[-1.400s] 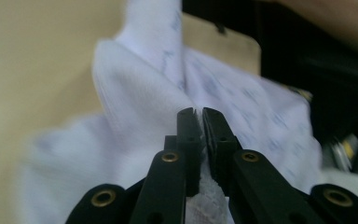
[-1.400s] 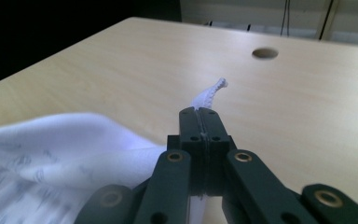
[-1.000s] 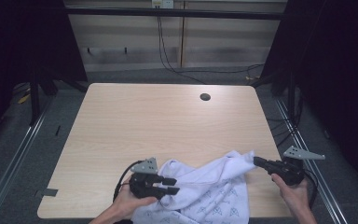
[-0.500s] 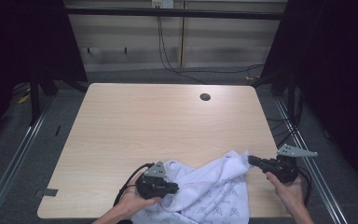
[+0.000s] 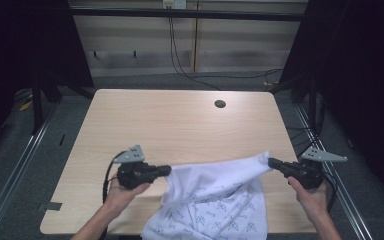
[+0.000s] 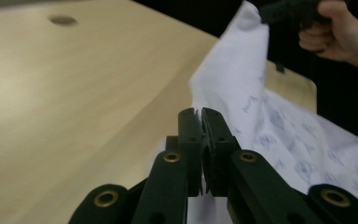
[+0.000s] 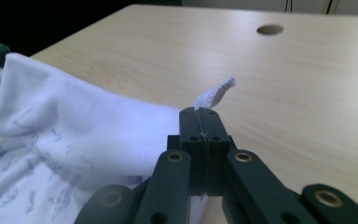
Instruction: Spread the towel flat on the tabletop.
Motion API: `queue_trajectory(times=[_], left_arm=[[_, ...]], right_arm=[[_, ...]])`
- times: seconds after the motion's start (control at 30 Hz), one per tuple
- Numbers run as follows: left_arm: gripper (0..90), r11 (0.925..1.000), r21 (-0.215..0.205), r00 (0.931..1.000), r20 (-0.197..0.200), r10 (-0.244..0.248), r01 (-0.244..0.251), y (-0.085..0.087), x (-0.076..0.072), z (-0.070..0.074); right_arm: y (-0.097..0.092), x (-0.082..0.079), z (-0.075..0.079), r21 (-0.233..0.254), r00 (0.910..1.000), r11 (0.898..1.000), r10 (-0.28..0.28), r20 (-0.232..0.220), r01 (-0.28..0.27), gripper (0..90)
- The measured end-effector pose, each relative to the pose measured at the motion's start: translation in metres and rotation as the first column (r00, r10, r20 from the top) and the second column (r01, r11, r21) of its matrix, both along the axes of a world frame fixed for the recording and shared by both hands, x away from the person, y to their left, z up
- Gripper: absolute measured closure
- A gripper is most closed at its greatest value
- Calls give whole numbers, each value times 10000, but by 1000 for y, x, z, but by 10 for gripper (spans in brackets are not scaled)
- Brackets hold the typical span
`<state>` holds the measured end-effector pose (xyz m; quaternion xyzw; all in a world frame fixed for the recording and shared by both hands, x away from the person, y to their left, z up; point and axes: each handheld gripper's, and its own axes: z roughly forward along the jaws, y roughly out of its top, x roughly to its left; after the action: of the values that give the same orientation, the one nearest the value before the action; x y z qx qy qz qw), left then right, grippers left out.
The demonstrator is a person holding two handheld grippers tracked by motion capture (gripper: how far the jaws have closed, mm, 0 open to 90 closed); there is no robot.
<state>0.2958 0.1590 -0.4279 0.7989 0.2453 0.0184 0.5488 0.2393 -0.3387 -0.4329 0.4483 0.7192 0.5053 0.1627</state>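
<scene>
A white cloth [image 5: 215, 200] printed with small blue figures hangs stretched between my two grippers over the table's near edge. My left gripper [image 5: 169, 170] is shut on the cloth's left corner; its jaws have just been closing and now pinch the fabric [image 6: 233, 93], as the left gripper view [image 6: 202, 112] shows. On the right, my right gripper [image 5: 271, 162] is shut on the opposite corner, and a scalloped tip of cloth [image 7: 214, 95] sticks out past its jaws [image 7: 199, 112]. The lower part of the cloth drapes over the front edge.
The light wooden table [image 5: 180, 125] has a round cable hole [image 5: 220, 104] near its far edge. Metal rails [image 5: 25, 150] run along the floor on both sides, and cables [image 5: 180, 55] hang behind the table.
My left gripper closed on the cloth's left corner, then lifted it and pulled it leftward. The cloth went from a heap to a taut top edge. The right gripper stayed about where it was.
</scene>
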Motion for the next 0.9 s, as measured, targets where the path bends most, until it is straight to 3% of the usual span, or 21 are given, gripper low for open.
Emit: queue_trajectory(times=[0.07,0.17,0.33,0.4,0.5,0.6,0.63,0.77,0.87,0.9], left_arm=[[879,9986,-303,9989,166,435,-430,11,8,11],[879,9954,-355,9947,497,905,-888,20,19,26],[880,9831,-956,9827,857,1642,-1560,33,44,55],[880,9749,-1064,9717,1130,2075,-1958,37,57,66],[880,9591,-1501,9610,1034,2566,-2399,39,75,79],[880,9498,-1547,9479,1270,2921,-2719,43,90,97],[880,9435,-1507,9383,1405,3161,-2953,46,96,105],[881,9258,-1734,9201,1497,3620,-3360,56,112,129],[881,9184,-1757,9097,1628,3821,-3544,57,120,141],[881,9195,-1642,9070,1744,3834,-3571,57,124,144]], right_arm=[[0,3,10,127,9993,9999,-29,374,24,900],[1,9,26,298,9967,9995,-106,809,82,900],[7,30,53,296,9893,9996,-87,1454,45,900],[12,45,62,381,9871,9993,-108,1597,47,900],[22,73,75,256,9847,9996,-148,1735,105,900],[29,96,89,128,9828,9998,-201,1838,181,900],[31,102,93,161,9826,9996,-246,1841,220,900],[37,127,110,407,9786,9987,-375,2024,299,900],[43,143,119,518,9750,9979,-486,2167,382,900],[45,148,120,536,9737,9975,-568,2205,460,900]])
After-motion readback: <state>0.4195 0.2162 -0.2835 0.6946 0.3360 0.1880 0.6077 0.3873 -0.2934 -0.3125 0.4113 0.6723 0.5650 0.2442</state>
